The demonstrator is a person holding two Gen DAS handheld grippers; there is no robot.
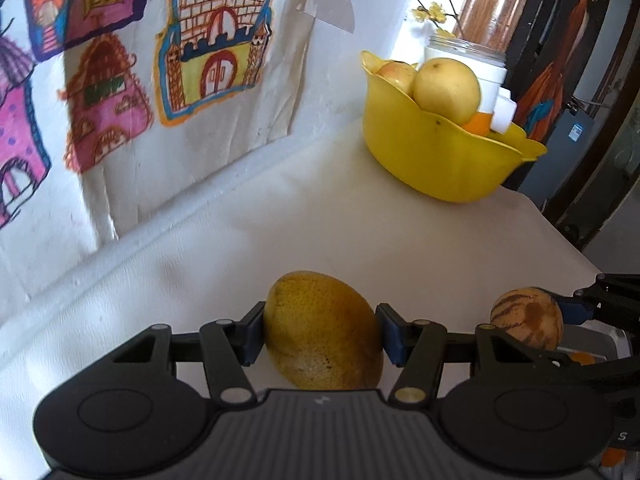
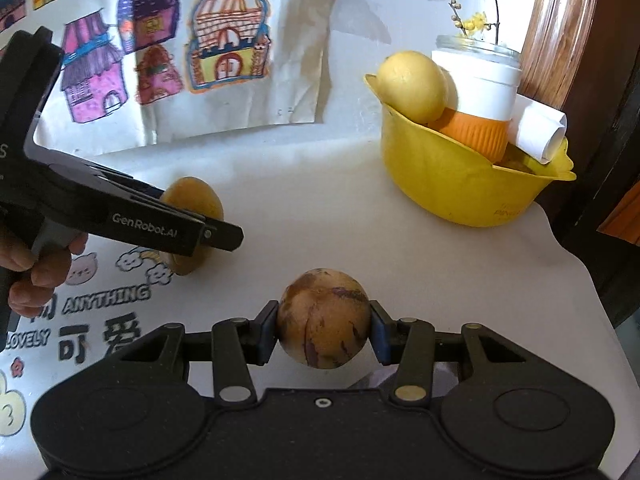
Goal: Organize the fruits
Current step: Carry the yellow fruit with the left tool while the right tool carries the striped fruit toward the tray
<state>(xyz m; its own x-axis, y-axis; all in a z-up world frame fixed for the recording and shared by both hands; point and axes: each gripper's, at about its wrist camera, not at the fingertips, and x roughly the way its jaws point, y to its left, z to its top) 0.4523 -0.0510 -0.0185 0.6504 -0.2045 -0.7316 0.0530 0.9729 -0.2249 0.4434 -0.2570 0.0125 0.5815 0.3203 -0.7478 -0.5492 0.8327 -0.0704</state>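
The left gripper (image 1: 322, 330) is clamped on a yellow mango (image 1: 323, 330), both blue pads pressed against its sides, low over the white worktop (image 1: 256, 240). The right gripper (image 2: 323, 330) grasps a round striped fruit (image 2: 323, 318) (tan skin with purple streaks) between its pads, also just above the worktop. The yellow bowl (image 2: 452, 184) stands at the far right corner of the worktop, well apart from both grippers. It holds a pale yellow fruit (image 2: 412, 86), a white-and-orange cup (image 2: 476, 100) and a paper roll (image 2: 540, 128).
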